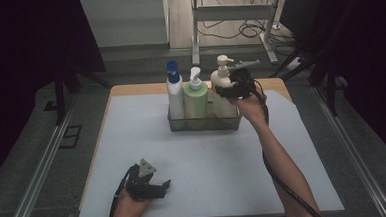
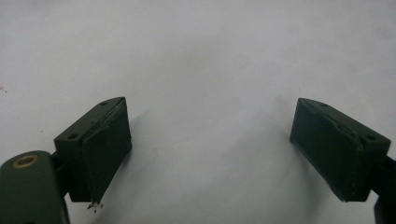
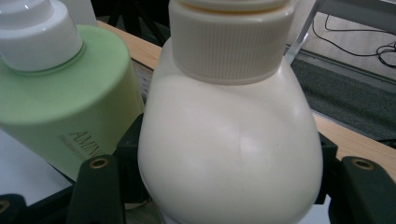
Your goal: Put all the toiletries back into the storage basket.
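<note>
Three pump bottles stand upright in a row inside one clear rectangular basket (image 1: 204,124): a white bottle with a blue cap (image 1: 174,92) at the basket's left end, a green bottle (image 1: 196,99) in the middle, and a cream bottle (image 1: 221,87) at the right end, close beside the green one. The basket sits toward the far side of a pale grey mat covering a wooden surface (image 1: 135,89); beyond it lie a dark floor, a metal table frame and loose cables. The cream bottle has rounded, glossy shoulders, a ribbed collar and a cream pump head. The right gripper (image 1: 236,84) is at this bottle's shoulder from the right side of the basket, its two jaws on either side of the body and apparently pinching it, though the contact is partly hidden. The left gripper (image 1: 147,183) rests on the mat well in front of the basket, jaws spread wide over bare mat.
</note>
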`<action>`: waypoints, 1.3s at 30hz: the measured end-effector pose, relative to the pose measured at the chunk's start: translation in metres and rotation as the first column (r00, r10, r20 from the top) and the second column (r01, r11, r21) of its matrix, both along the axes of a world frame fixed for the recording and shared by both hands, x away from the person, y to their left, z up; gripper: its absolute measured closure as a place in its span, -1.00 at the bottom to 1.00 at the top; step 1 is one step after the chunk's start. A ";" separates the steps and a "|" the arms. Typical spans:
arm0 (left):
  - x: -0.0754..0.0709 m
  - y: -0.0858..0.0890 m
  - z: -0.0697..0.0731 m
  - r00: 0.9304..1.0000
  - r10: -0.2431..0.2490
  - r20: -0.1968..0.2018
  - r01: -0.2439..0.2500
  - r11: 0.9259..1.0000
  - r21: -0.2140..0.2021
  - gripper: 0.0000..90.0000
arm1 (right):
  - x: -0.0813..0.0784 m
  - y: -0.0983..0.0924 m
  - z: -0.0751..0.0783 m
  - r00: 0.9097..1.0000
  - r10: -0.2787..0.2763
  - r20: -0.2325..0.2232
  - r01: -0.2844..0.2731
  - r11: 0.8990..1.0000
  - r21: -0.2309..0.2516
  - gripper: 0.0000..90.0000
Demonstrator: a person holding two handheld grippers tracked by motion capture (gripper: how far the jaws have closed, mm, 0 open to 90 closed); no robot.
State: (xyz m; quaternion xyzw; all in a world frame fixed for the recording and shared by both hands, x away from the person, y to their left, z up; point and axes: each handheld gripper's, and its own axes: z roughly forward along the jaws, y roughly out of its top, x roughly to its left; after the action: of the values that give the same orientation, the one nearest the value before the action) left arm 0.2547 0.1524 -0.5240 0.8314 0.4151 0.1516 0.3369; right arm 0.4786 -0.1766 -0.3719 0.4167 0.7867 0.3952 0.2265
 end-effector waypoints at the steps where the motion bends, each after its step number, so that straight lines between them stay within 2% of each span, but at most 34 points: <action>1: 0.000 0.000 0.000 1.000 0.000 0.000 0.000 1.000 0.000 -0.73 | 0.000 -0.001 -0.001 1.000 0.001 -0.001 -0.001 1.000 -0.002 -0.18; 27: 0.000 0.000 0.000 1.000 -0.001 0.000 0.001 1.000 0.001 -0.73 | -0.010 -0.010 -0.027 0.999 -0.003 -0.044 0.003 1.000 -0.004 -0.19; 39: 0.000 0.000 0.000 1.000 0.001 0.000 -0.001 1.000 -0.001 -0.73 | -0.013 -0.016 -0.030 0.999 0.002 -0.039 -0.001 1.000 0.013 -0.20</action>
State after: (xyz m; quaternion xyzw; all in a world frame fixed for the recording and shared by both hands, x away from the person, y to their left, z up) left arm 0.2547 0.1522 -0.5240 0.8311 0.4154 0.1516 0.3374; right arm 0.4654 -0.1923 -0.4018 0.4251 0.7888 0.3921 0.2082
